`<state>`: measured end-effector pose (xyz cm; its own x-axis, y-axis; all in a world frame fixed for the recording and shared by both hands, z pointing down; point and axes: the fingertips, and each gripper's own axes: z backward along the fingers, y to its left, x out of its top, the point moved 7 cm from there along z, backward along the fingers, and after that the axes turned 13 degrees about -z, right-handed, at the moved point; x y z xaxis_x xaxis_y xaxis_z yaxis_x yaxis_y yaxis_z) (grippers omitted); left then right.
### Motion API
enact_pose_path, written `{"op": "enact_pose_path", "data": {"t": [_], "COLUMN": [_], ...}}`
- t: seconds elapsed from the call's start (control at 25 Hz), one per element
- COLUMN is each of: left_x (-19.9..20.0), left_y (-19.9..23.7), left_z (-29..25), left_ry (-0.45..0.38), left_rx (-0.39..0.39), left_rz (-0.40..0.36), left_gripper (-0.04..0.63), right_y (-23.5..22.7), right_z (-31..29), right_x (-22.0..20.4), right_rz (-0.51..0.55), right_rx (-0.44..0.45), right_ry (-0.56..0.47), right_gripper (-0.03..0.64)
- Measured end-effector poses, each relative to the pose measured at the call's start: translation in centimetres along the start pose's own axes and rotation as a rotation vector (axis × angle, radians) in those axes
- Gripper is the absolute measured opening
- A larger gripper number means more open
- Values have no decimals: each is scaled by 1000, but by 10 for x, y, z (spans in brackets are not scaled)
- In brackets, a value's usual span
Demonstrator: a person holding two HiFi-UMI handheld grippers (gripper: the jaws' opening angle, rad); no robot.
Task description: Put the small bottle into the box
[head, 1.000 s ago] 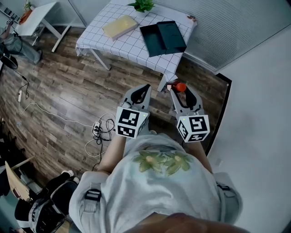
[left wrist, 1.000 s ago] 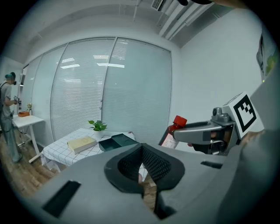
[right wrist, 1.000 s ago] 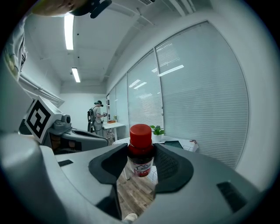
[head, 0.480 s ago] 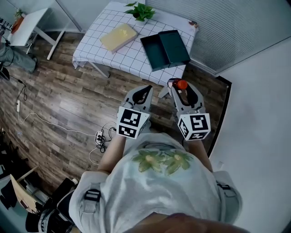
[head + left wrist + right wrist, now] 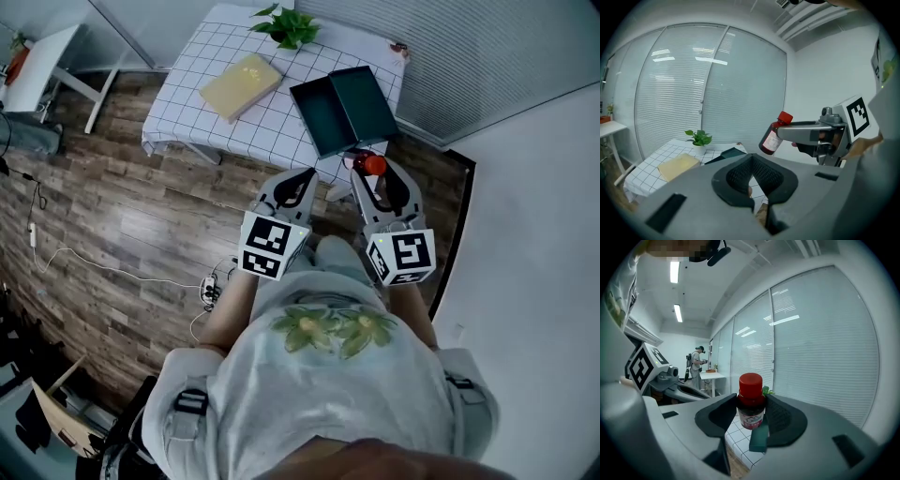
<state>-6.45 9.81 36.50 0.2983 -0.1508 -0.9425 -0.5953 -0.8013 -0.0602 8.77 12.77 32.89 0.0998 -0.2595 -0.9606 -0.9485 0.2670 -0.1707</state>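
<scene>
My right gripper (image 5: 368,174) is shut on a small brown bottle (image 5: 373,166) with a red cap, held upright in the air just short of the table's near edge. In the right gripper view the bottle (image 5: 751,401) sits squeezed between both pads. The dark green box (image 5: 330,116) lies open on the white checked table (image 5: 202,103), its lid flat beside it, directly beyond the bottle. My left gripper (image 5: 305,178) hangs beside the right one, shut and empty. From the left gripper view the bottle (image 5: 772,136) and right gripper (image 5: 806,132) show at the right.
A yellow book (image 5: 242,86) and a potted plant (image 5: 286,23) sit on the table left of the box. Cables and a power strip (image 5: 211,291) lie on the wood floor. A white wall runs along the right. Another person (image 5: 697,363) stands far off.
The table and box have drawn nearer to both grippers as I moved forward. The bottle stays gripped in the right gripper, and the left gripper stays shut.
</scene>
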Motion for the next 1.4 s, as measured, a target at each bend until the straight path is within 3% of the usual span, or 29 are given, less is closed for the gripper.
{"op": "enact_pose_path", "data": {"t": [0.32,0.64,1.0,1.4], "left_x": [-11,-8,10,6], "left_y": [11,36,64,84], "left_z": [-17,-36,-65,-95], "left_ry": [23,30,21,80], "left_rx": [-34,-3,14,-9], "left_rz": [27,53,24,-1], "left_gripper": [6,6,6,6], "right_y": [-11,-29,-52,-72], "right_z": [-21,-51,-89,-110], "right_x": [1,0,12,2], "right_rz": [14,22,18,-15], "right_rx": [-32,-8,9,-3], "right_ry": [30,68,49,96], "right_gripper": [189,189,189,189]}}
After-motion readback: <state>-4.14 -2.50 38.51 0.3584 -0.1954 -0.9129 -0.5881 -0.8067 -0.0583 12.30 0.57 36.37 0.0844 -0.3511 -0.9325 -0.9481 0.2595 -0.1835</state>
